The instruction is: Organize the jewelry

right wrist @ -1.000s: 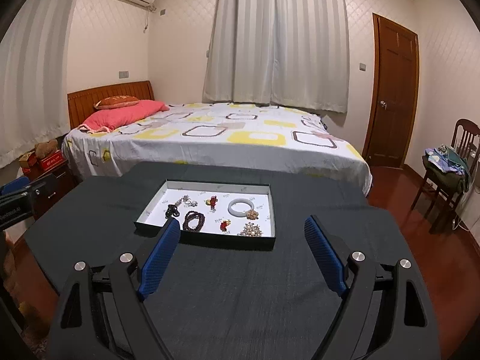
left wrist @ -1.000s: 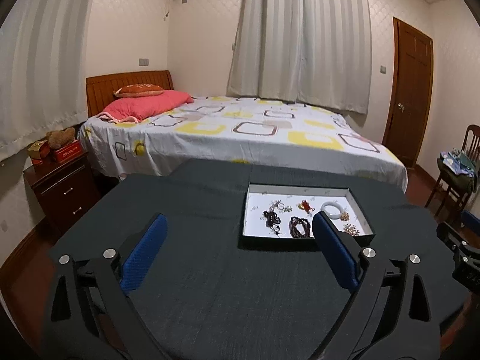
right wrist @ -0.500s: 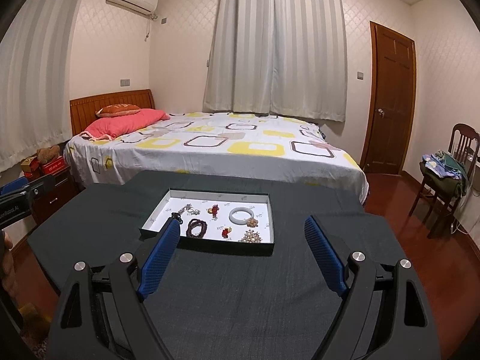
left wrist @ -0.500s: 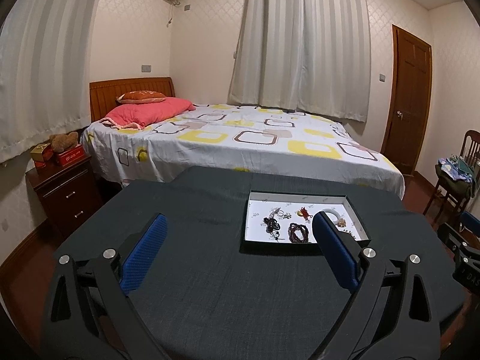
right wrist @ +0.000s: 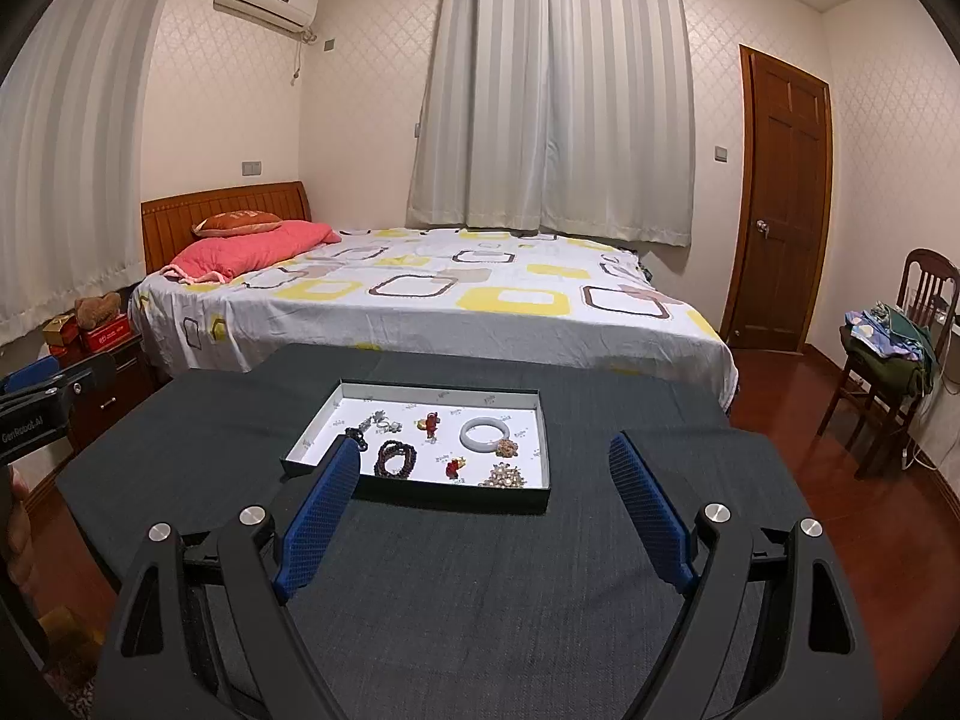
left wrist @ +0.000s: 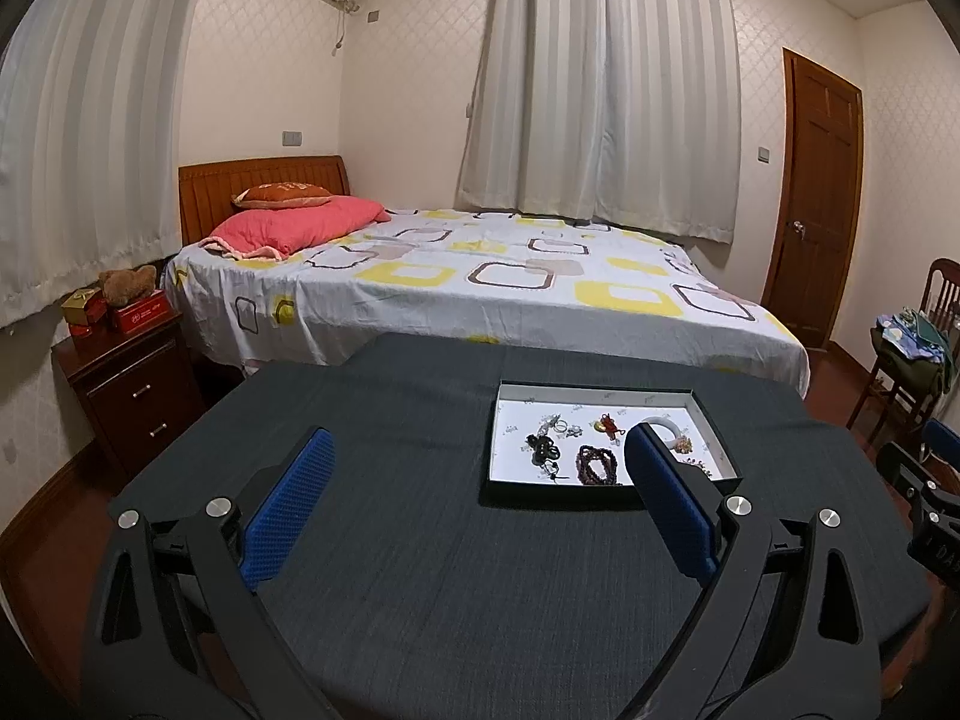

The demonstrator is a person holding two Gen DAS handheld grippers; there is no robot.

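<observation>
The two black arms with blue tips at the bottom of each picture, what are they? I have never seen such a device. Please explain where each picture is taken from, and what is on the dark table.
They are two hand-held grippers; a person carries one in each hand. Each has a wide-angle camera looking forward along its blue fingers, so one picture comes from the left gripper and one from the right gripper. Both have their jaws wide open and hold nothing.

On the dark table stands a shallow tray with jewelry: a white bangle, a dark bead bracelet, small red charms, a gold brooch and some silver pieces. Behind is a bed.
</observation>
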